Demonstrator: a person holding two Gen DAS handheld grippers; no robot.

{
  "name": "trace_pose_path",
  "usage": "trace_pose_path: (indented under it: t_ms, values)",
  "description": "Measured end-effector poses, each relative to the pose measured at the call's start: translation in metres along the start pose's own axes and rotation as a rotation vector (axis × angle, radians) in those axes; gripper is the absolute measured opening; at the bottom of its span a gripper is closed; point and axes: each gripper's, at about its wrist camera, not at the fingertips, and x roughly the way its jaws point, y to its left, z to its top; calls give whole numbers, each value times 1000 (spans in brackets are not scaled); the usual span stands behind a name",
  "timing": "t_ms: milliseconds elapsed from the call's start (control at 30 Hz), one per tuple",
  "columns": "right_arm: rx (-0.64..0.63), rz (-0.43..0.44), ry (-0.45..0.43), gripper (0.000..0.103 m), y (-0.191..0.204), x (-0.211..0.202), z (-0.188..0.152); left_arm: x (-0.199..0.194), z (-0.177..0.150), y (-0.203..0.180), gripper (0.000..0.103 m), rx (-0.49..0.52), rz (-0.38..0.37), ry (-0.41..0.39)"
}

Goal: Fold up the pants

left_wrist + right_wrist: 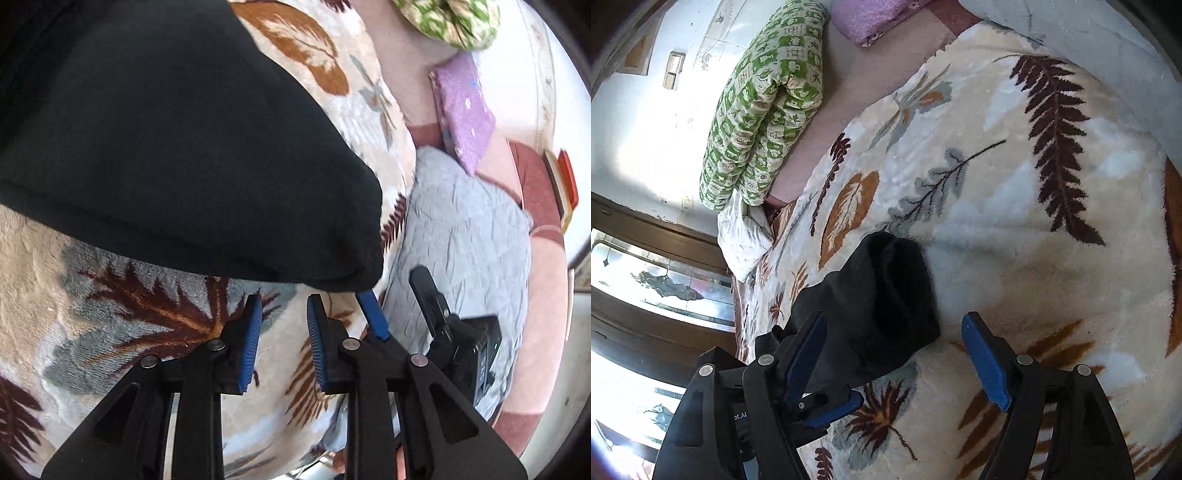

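Black pants lie folded on a cream leaf-patterned blanket, filling the upper left of the left wrist view. My left gripper sits just below the pants' near edge, jaws a little apart with nothing between them. In the right wrist view the end of the pants lies between my right gripper's fingers; the right gripper is wide open, its left blue pad against the cloth. The right gripper's blue finger also shows in the left wrist view beside the pants' corner.
A grey quilted cushion and a purple pillow lie to the right. A green patterned quilt is rolled at the bed's far side near a white wall. A window is at the left.
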Motion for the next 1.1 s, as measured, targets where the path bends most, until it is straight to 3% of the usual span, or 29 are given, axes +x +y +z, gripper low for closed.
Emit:
trace_pose_path:
  t_ms: [100, 233, 500, 533, 600, 633, 667, 900, 1100]
  values:
    - [7, 14, -7, 80, -5, -3, 4, -9, -2, 12, 39, -85, -9, -45]
    - [15, 34, -6, 82, -10, -3, 6, -22, -10, 28, 72, -217, -70, -139]
    - [30, 66, -1, 82, -15, 9, 12, 2, 6, 15, 73, -185, -15, -112]
    - [31, 72, 0, 82, -15, 11, 13, 5, 9, 12, 70, -187, -6, -105]
    - [37, 86, 4, 82, -16, 16, 17, 12, 16, 6, 41, -171, -21, -68]
    - [42, 94, 8, 82, -17, 19, 20, 19, 20, 3, 20, -157, -31, -23]
    - [46, 107, 16, 82, -18, 23, 22, 26, 23, 2, 17, -153, -27, 15]
    - [39, 181, 65, 82, -17, 51, 42, 31, 27, 11, 16, -172, -53, 53]
    - [-43, 178, 144, 82, -3, 76, 49, 37, 29, 16, 16, -181, -81, 77]
